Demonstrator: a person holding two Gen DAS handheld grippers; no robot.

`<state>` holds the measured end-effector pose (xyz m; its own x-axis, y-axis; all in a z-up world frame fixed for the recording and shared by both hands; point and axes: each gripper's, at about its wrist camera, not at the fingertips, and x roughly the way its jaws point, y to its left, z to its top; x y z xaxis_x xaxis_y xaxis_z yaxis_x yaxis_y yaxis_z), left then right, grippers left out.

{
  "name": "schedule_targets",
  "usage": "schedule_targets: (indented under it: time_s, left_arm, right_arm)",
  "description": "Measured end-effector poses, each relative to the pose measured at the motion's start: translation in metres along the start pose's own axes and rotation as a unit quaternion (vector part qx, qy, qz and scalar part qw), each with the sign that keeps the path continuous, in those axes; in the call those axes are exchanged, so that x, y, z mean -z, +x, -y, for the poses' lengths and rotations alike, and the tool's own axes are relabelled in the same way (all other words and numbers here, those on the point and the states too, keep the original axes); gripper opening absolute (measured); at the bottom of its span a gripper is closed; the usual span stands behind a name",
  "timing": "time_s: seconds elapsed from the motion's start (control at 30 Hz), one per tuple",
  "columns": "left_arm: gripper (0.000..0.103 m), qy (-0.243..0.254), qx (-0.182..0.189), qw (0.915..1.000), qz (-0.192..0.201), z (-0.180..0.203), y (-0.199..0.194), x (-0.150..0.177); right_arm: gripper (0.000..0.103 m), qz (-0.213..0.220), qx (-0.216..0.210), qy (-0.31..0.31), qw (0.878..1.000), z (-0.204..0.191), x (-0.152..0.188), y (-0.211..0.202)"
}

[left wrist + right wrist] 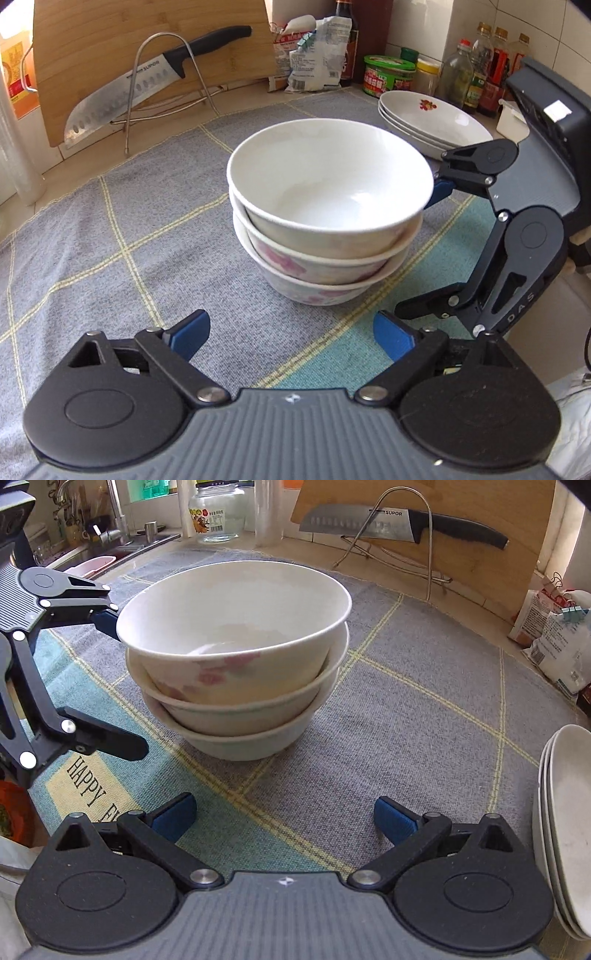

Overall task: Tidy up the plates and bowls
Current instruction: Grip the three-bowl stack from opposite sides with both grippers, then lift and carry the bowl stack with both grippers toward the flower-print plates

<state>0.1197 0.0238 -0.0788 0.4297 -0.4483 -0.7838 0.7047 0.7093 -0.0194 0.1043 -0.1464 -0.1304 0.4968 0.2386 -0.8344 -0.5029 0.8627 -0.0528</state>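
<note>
Three nested bowls [236, 657] sit on the checked cloth [424, 709] — right gripper [284, 821] spread, empty, just short of them.

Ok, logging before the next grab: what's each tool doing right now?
Left tool: open, empty, short of the stacked bowls.
Right tool: open, empty.

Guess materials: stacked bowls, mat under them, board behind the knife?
Bowls: probably glazed ceramic, going by the glossy white surface with highlights and pink floral print. Mat: woven fabric, visible weave, matte. Board: looks like bamboo or wood, with pale grain strips.
</note>
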Motion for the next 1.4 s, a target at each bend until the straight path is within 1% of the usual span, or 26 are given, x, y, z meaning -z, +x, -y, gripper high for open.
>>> schedule_targets:
  time_s: [0.1,0.17,0.2,0.23,0.4,0.63,0.87,1.0,1.17,1.27,1.4]
  left_arm:
    - [0.095,0.013,0.010,0.9998,-0.012,-0.001,0.014,-0.002]
    - [0.096,0.033,0.010,0.9993,-0.012,0.002,0.018,-0.003]
    - [0.097,0.042,0.013,0.9989,-0.013,0.003,0.020,-0.005]
    - [0.102,0.049,0.013,0.9986,-0.015,0.003,0.022,-0.005]
    - [0.103,0.064,0.025,0.9976,0.000,0.000,0.024,-0.007]
    - [0.103,0.080,0.043,0.9946,0.050,-0.008,0.023,0.004]
    - [0.103,0.085,0.051,0.9933,0.059,-0.009,0.026,0.001]
    - [0.103,0.085,0.051,0.9935,0.056,-0.009,0.026,0.000]
    - [0.103,0.090,0.054,0.9932,0.051,-0.012,0.030,0.001]
    - [0.102,0.098,0.059,0.9924,0.046,-0.014,0.032,0.002]
    - [0.102,0.110,0.066,0.9907,0.043,-0.017,0.032,-0.001]
  right_arm:
    - [0.103,0.010,0.000,0.000,1.000,0.000,0.003,-0.001]
    - [0.103,0.011,0.001,0.002,1.000,0.001,0.005,-0.002]
    - [0.103,0.010,0.002,0.003,1.000,0.002,0.004,-0.003]
    - [0.103,0.009,0.002,0.004,1.000,0.002,0.004,-0.003]
    - [0.103,0.005,0.002,0.004,1.000,0.003,0.002,-0.002]
    - [0.103,0.013,0.007,0.010,1.000,0.001,0.004,-0.002]
    - [0.103,0.010,0.007,0.010,1.000,0.000,-0.001,0.000]
    - [0.103,0.008,-0.008,-0.013,1.000,0.003,-0.005,0.002]
    - [0.103,0.012,-0.034,-0.061,0.997,0.006,-0.011,0.005]
    - [0.103,0.015,-0.049,-0.108,0.993,0.003,-0.016,0.006]
    - [0.103,0.019,-0.076,-0.148,0.986,0.002,-0.026,0.007]
